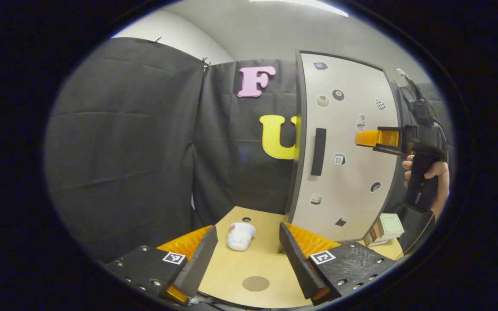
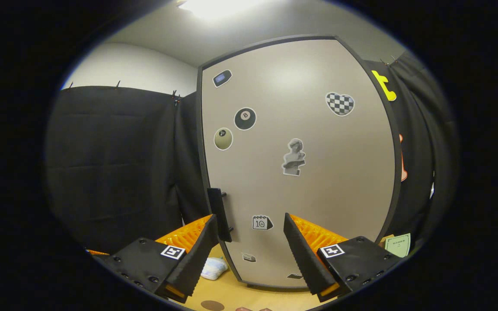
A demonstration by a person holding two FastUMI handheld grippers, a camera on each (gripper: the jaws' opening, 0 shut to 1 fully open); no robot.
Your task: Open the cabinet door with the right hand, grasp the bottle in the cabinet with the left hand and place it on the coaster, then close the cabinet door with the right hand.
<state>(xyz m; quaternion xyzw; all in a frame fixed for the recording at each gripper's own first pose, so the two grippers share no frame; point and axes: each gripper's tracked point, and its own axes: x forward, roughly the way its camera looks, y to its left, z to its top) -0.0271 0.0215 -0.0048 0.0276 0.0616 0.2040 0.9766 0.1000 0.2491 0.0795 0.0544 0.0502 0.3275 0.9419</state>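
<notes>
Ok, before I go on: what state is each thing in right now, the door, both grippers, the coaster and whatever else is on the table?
Cabinet door: closed, handle ungrasped.
Right gripper: open, facing the door, holding nothing.
Left gripper: open, empty, above the table.
Coaster: bare, nothing on it.
White crumpled item: lying on the table.
Small box: on the table beside the cabinet.

the left gripper view looks from low over the table (image 1: 249,263), farther back, toward the cabinet door (image 1: 344,147) at its right; the right gripper view faces that door (image 2: 301,164) close up, and both share its handle (image 1: 318,151) and stickers
</notes>
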